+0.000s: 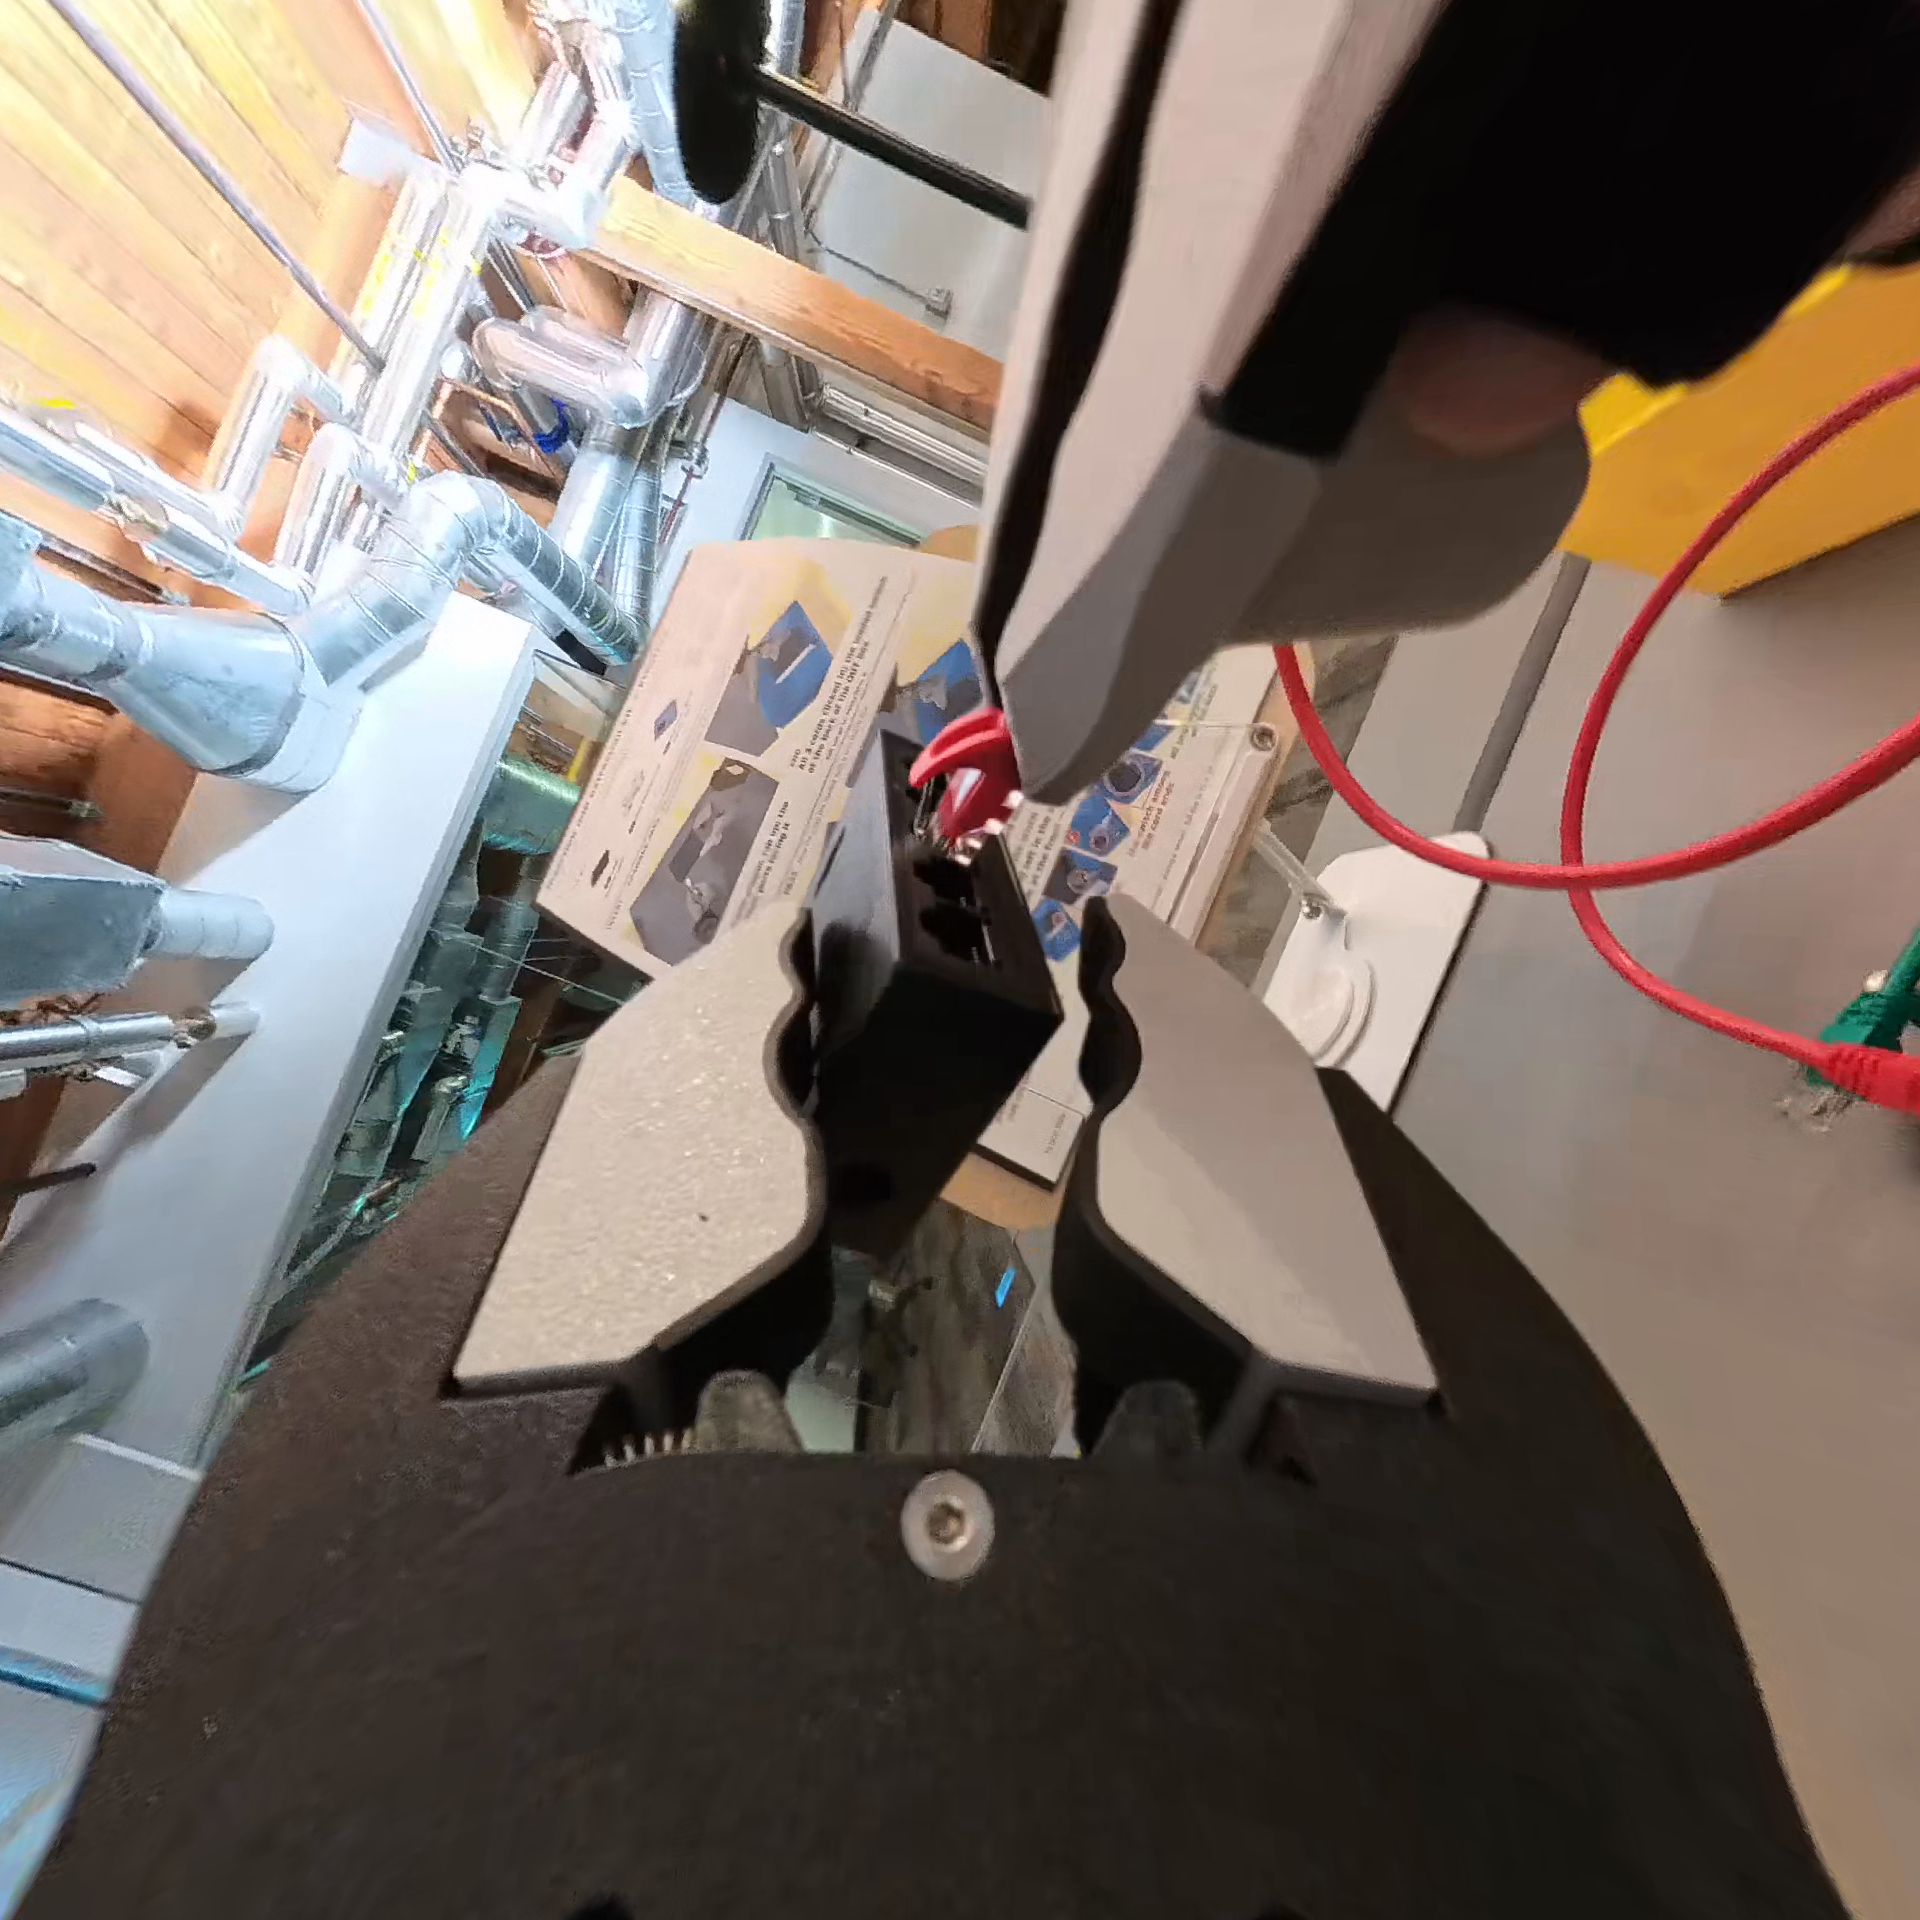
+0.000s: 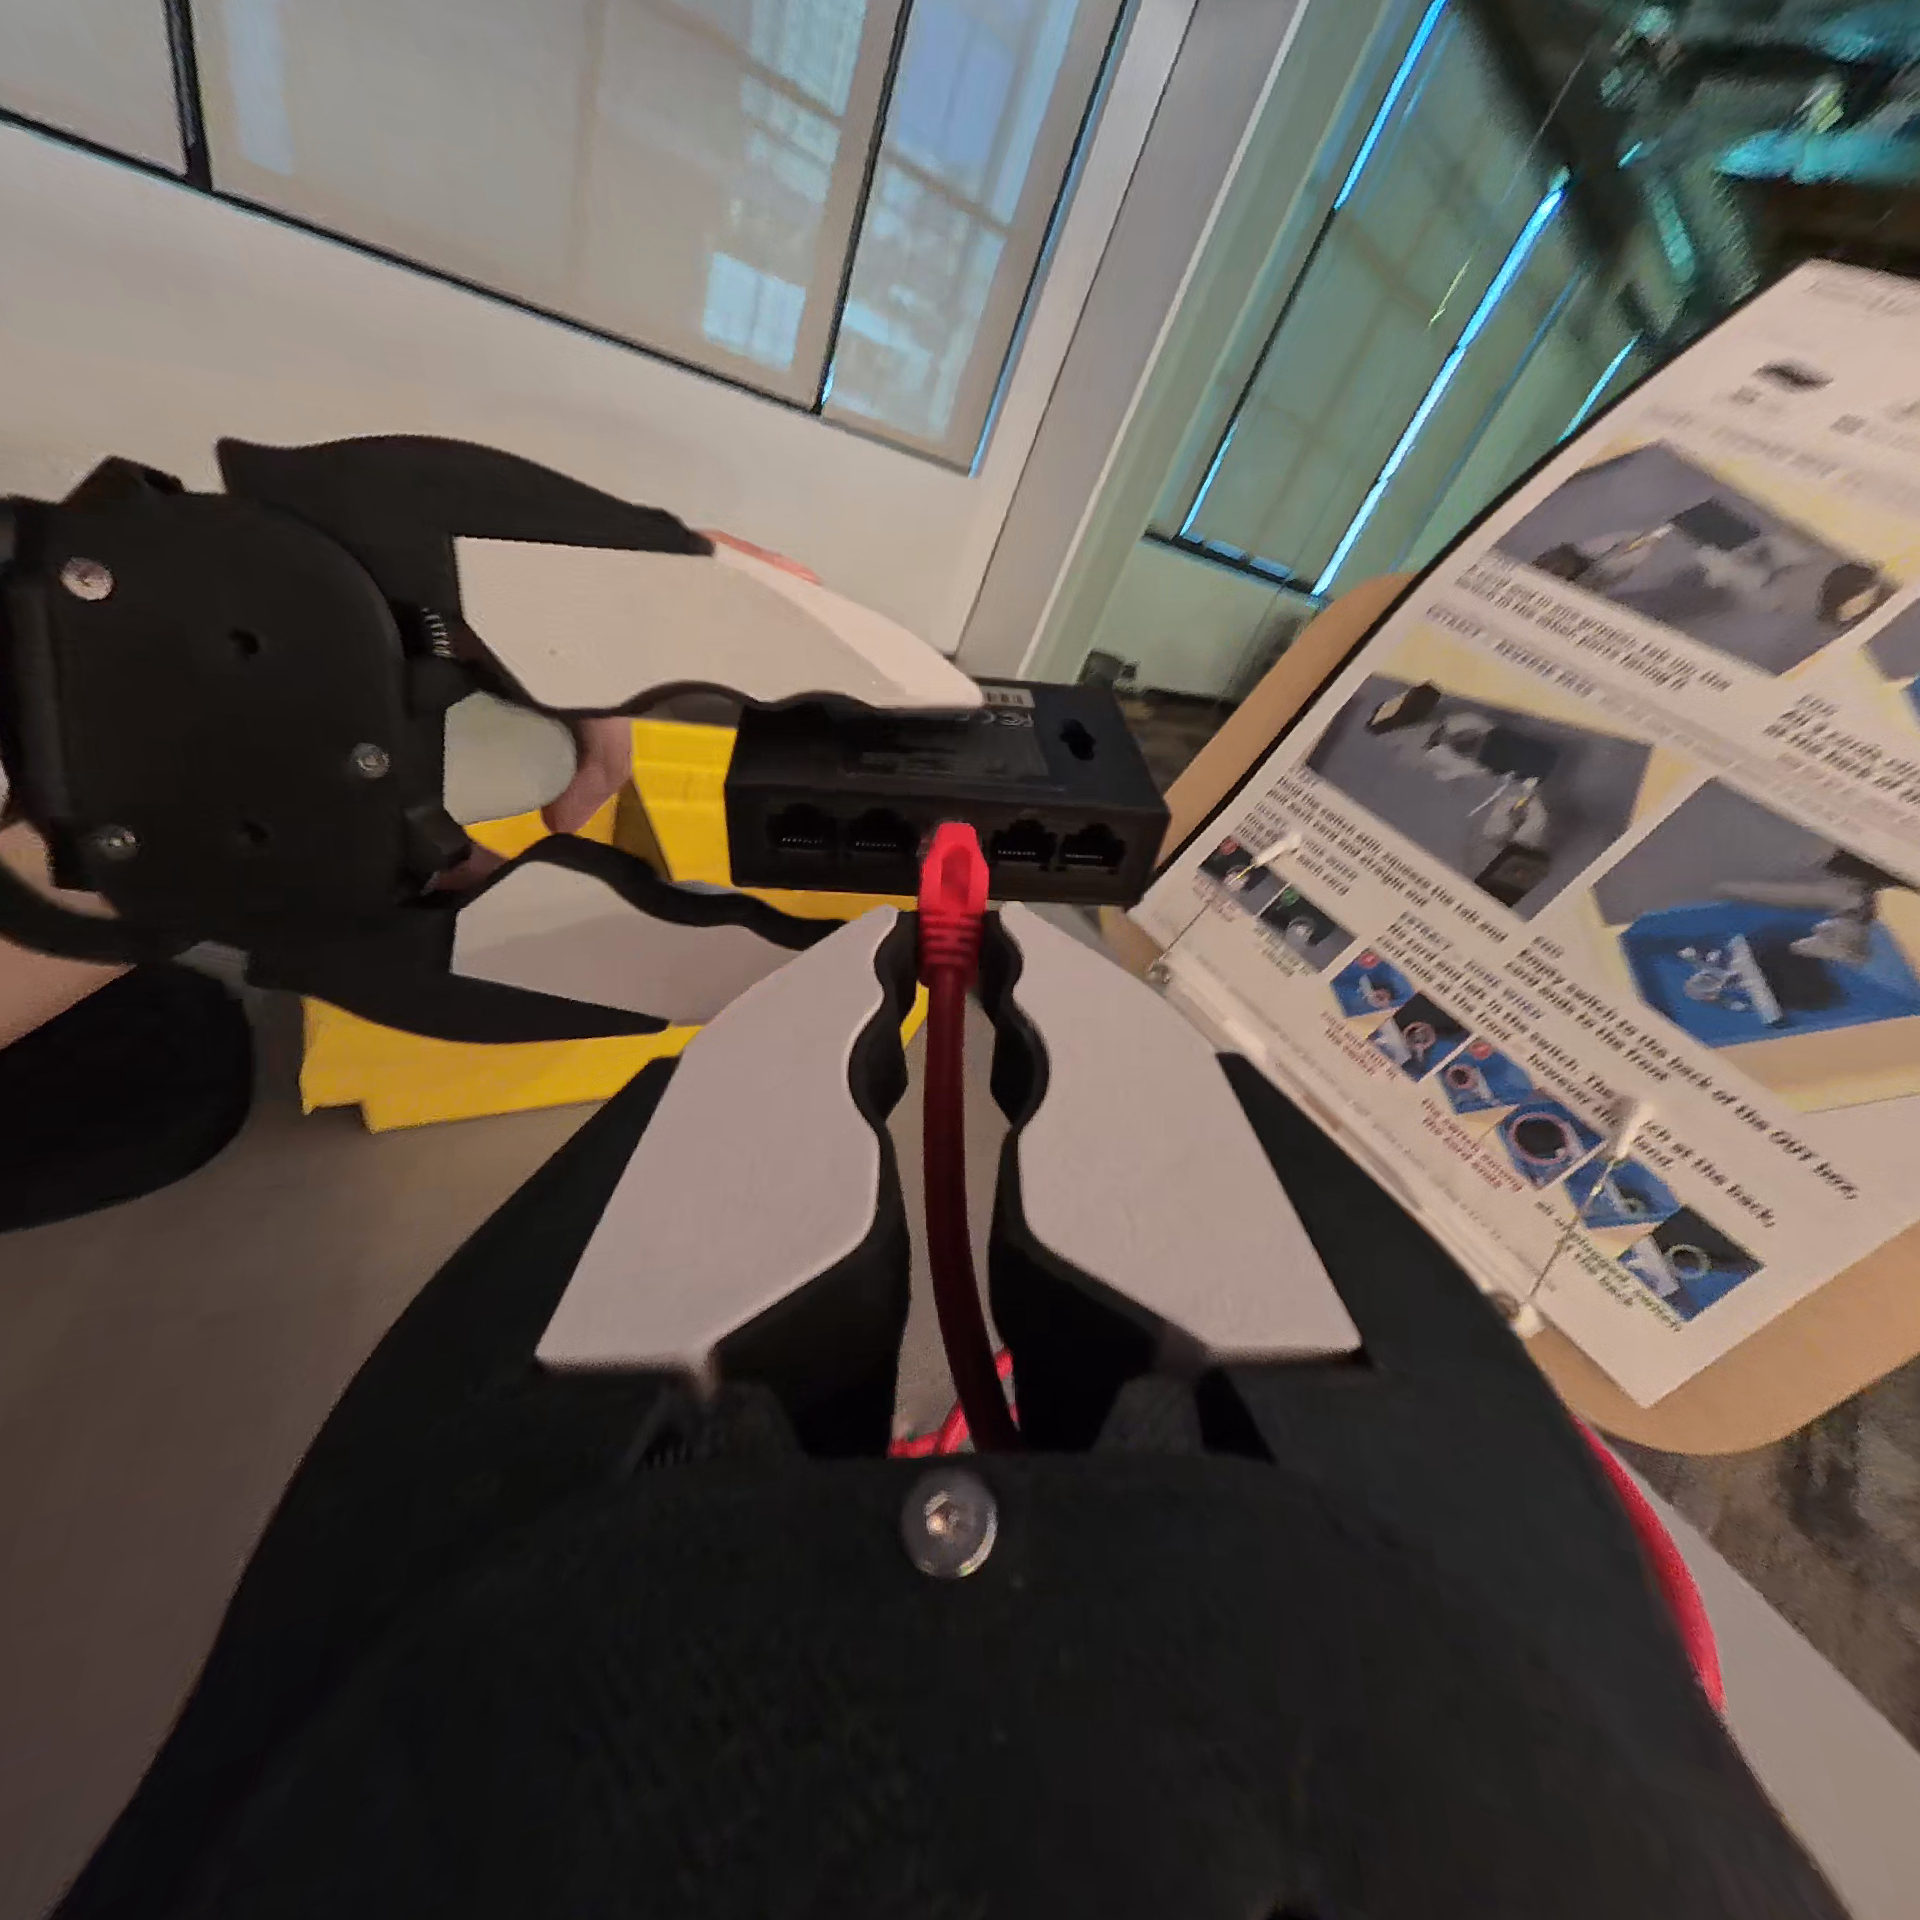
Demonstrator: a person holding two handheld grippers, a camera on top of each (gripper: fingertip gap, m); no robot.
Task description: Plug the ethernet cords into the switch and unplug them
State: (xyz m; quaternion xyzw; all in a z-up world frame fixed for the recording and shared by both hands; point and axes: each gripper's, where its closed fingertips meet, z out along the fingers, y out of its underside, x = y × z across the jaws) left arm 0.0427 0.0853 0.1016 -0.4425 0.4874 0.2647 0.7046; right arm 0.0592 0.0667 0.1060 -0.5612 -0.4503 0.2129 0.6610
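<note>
Right wrist view: right tongs [image 2: 948, 925] pinch the red ethernet cord [image 2: 951, 1091] while left tongs [image 2: 831, 800], at 9 o'clock, clamp the black switch [image 2: 1039, 774]; push the plug straight into the middle port, switch held steady.

Both views are bright with soft, even daylight. In the right wrist view the windows [image 2: 644, 239] behind the switch [image 2: 940, 800] glow pale and washed out. The poster [image 2: 1621, 831] right of the switch is smeared by motion blur. In the left wrist view the pipes [image 1: 312, 582] left of the switch [image 1: 925, 997] bend with wide-angle distortion and show glare; the other tongs [image 1: 1023, 774] above it are soft.
</note>
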